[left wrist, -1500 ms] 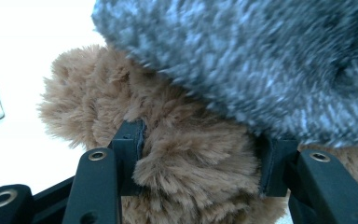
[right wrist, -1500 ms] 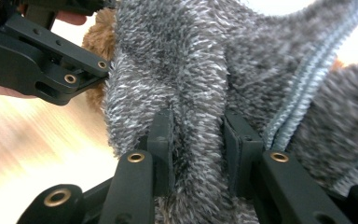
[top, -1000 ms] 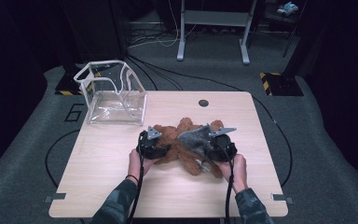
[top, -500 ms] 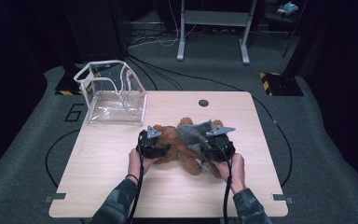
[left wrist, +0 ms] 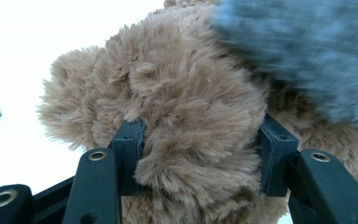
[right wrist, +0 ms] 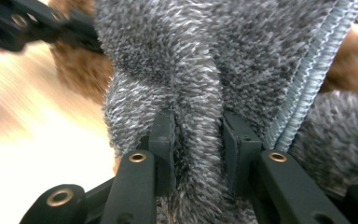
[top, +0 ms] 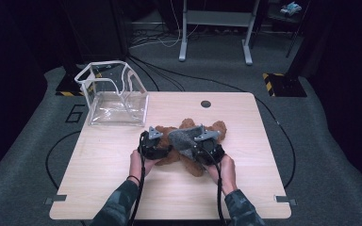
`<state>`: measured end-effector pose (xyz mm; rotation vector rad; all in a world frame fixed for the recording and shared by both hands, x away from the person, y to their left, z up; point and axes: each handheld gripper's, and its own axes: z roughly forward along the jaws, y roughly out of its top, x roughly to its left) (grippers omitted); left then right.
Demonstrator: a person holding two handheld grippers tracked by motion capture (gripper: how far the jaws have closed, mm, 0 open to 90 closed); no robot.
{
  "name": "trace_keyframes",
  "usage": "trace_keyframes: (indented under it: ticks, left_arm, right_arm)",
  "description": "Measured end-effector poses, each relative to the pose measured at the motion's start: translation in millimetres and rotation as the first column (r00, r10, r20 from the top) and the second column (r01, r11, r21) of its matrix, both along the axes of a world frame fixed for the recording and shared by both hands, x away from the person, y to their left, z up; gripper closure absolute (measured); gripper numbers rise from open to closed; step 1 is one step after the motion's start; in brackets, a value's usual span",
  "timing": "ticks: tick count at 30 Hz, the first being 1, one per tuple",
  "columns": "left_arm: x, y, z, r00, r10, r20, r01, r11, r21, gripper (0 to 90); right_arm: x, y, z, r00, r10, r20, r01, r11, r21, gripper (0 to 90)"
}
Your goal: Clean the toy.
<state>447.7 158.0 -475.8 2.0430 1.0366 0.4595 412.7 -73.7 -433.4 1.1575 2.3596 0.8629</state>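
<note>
A brown plush bear (top: 217, 128) lies mid-table in the high view. My left gripper (top: 164, 149) is at its left side, and the left gripper view shows the jaws (left wrist: 200, 158) shut on a thick fold of the bear's fur (left wrist: 186, 93). A grey fleece cloth (top: 184, 139) lies over the bear's middle. My right gripper (top: 194, 149) is shut on a pinched ridge of that cloth (right wrist: 214, 56), with the pads (right wrist: 165, 140) pressed into it. In the right gripper view the left gripper (right wrist: 32, 23) sits at top left beside brown fur (right wrist: 79, 70).
A clear plastic box with white trim (top: 115, 96) stands open at the table's back left. A black round grommet (top: 205, 103) is set in the tabletop behind the bear. Bare wood (top: 179, 197) lies between my forearms toward the front edge.
My right gripper has moved left toward the left gripper, carrying the grey cloth further over the bear. The left gripper has held still on the bear.
</note>
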Motion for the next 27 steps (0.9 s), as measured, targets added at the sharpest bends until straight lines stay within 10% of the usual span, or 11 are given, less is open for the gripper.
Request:
trace_keyframes:
  ticks: [14,20,27]
  left_arm:
    - [0.2,0.7,-0.5,1.0000,0.005,-0.003,-0.005,0.9999,-0.010,46.7]
    - [-0.2,0.4,-0.5,1.0000,0.005,-0.001,-0.005,1.0000,-0.007,46.7]
    - [-1.3,1.3,-0.6,1.0000,-0.005,0.000,0.005,1.0000,-0.003,46.7]
  right_arm:
    - [-7.6,-82.1,-3.0,0.9865,-0.161,-0.030,0.162,0.987,0.024,68.4]
    - [-7.9,-65.0,19.5,0.9942,-0.102,0.035,0.097,0.988,0.116,68.1]
    - [10.7,-41.5,5.6,0.9968,-0.078,0.018,0.076,0.993,0.088,68.6]
